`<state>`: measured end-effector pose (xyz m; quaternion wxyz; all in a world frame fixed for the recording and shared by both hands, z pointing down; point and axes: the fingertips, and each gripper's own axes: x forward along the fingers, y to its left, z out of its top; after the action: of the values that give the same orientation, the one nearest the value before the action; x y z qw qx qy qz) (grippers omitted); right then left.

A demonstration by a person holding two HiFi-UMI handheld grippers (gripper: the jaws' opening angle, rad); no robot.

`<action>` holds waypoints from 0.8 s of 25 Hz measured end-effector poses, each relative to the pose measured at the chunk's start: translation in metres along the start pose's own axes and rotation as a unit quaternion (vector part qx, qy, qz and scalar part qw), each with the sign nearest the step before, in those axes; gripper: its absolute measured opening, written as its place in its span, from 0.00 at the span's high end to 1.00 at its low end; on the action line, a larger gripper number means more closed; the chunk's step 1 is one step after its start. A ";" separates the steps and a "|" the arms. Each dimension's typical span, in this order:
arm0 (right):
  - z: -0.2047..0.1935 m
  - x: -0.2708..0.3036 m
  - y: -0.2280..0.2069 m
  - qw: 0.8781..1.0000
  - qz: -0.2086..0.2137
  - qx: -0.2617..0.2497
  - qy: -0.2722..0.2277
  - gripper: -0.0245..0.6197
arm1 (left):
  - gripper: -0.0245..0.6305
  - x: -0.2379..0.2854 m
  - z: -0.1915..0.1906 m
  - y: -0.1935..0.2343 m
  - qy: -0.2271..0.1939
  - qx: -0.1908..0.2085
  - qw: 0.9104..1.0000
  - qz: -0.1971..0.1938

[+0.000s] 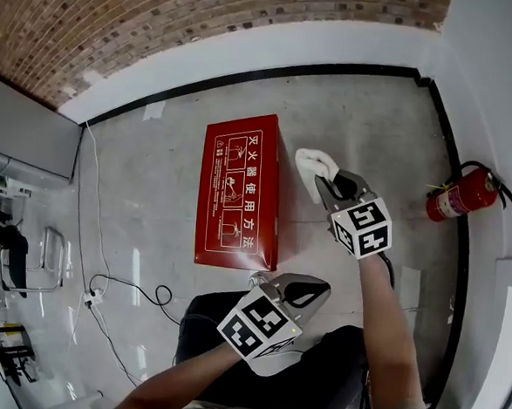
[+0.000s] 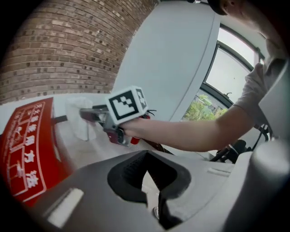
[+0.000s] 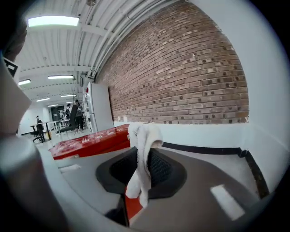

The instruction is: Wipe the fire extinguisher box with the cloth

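- Right gripper [image 1: 327, 187]: jaws clenched on the white cloth [image 3: 144, 136]. A bunched fold stands above the tips and a tail hangs down between them.
- Left gripper [image 2: 147, 174]: jaws together with nothing between them. It hovers low by the near end of the box, over the person's knees.
- Fire extinguisher box [image 1: 239, 189]: red, lying flat on the grey floor with its printed lid up and its long side running away from the person. The cloth sits just beside its right long edge, toward the far end; I cannot tell if it touches.
- Step in hand, as I judge it: bringing the cloth to the box. No wiping contact shows on the lid yet.
- Next move calls for: shifting the cloth left onto the lid, pressing the fold flat, then stroking along the length. The grip must hold so the tail does not pull out.
- Around: 1 fire extinguisher [image 1: 462, 196] lies against the right wall, well apart. Cables [image 1: 101, 289] trail on the floor left of the box.
- In the way: nothing lies on the lid. The left gripper is near the box's near end and could crowd a full-length stroke.
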<state>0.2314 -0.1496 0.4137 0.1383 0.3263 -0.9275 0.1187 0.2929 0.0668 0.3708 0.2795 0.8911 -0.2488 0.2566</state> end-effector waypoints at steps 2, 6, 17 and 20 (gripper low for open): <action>-0.013 0.019 -0.011 1.000 0.008 -0.006 -0.012 0.83 | 0.96 0.027 -0.024 -0.004 0.021 0.017 1.000 -0.012; -0.036 0.063 -0.025 0.999 0.012 -0.013 -0.032 0.83 | 0.96 0.067 -0.082 -0.001 0.046 0.031 0.998 -0.021; -0.027 0.102 0.014 0.971 0.173 -0.111 -0.121 0.84 | 0.96 0.127 -0.166 0.063 0.059 0.020 0.998 0.006; -0.039 0.070 0.060 0.950 0.242 -0.153 -0.128 0.84 | 0.96 0.126 -0.177 0.068 0.069 0.017 0.997 0.013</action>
<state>0.1478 -0.1324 0.4655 0.0341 0.0795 -0.9955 -0.0376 0.2906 0.0910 0.5973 0.2774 0.8726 -0.2357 0.3257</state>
